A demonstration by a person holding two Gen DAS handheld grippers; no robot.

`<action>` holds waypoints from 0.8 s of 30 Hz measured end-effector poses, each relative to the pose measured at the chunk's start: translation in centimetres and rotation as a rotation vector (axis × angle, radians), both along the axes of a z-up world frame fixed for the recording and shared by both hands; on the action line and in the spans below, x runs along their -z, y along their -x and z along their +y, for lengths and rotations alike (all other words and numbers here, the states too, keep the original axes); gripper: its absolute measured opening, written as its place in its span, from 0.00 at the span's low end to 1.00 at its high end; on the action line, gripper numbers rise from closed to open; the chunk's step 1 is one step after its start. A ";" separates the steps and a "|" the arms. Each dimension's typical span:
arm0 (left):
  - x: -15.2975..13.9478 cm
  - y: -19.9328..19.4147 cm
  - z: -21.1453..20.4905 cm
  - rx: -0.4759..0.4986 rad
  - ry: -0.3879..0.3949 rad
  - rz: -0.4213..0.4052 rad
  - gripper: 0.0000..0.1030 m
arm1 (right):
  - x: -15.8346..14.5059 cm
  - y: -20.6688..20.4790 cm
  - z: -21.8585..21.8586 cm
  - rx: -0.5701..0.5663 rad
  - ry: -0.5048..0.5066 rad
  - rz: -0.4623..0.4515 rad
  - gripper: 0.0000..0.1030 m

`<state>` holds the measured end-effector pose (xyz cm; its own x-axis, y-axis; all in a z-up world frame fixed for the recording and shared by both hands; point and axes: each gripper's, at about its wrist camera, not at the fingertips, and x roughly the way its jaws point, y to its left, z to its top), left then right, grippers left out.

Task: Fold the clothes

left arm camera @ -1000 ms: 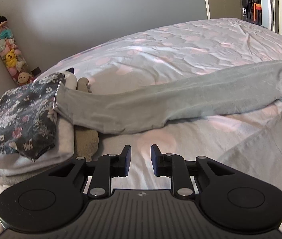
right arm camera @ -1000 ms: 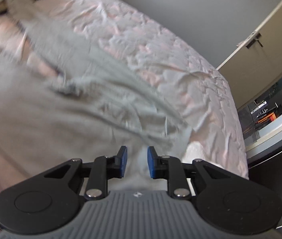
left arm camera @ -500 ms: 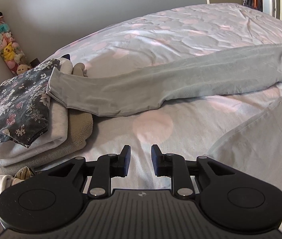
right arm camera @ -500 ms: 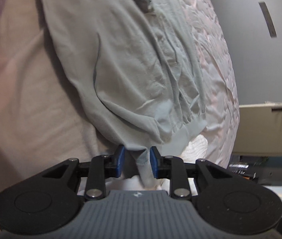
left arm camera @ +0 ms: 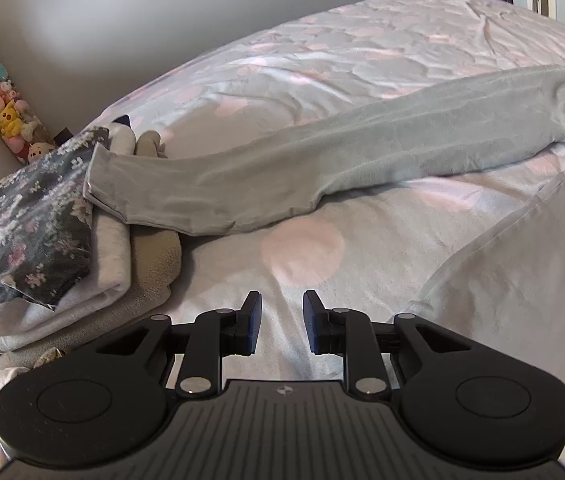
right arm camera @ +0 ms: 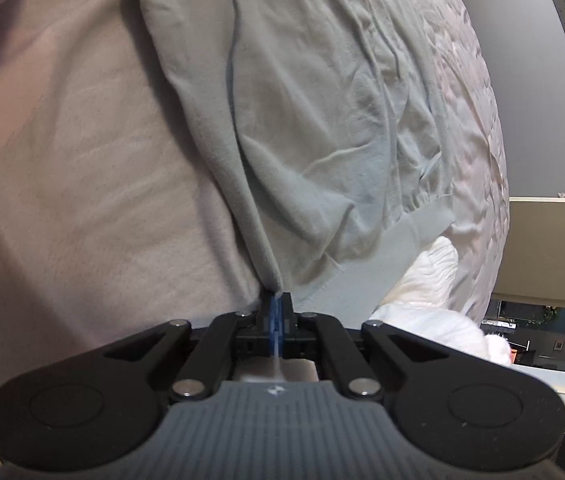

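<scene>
Bed [left arm camera: 362, 240] holds folded stack [left arm camera: 42, 240] far left, grey sweatshirt [right arm camera: 322, 140] still unfolded; right gripper [right arm camera: 276, 312] pinches its hem, left gripper [left arm camera: 281, 322] narrow, empty.

right tool [right arm camera: 276, 314] | clamped on grey garment [right arm camera: 322, 140] edge | bed [right arm camera: 62, 160]

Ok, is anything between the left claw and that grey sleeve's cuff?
Nothing visible. The left claw hovers open over bare bedspread. The grey sleeve lies across the bed beyond it, its cuff resting on the folded pile. The right claw is shut on the garment's hem.
</scene>
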<state>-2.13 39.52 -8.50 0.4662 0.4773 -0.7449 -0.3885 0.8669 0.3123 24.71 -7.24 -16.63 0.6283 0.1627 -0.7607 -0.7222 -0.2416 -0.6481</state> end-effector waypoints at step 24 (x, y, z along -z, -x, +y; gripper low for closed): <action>-3.6 13.4 3.6 0.204 -0.169 0.278 0.28 | -5.9 1.1 0.2 0.281 -0.340 0.133 0.16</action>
<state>-15.51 43.17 -4.87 0.3561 0.5226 -0.7746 -0.0936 0.8448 0.5269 23.59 -7.03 -10.78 0.5847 0.2546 -0.7703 -0.8113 0.1860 -0.5543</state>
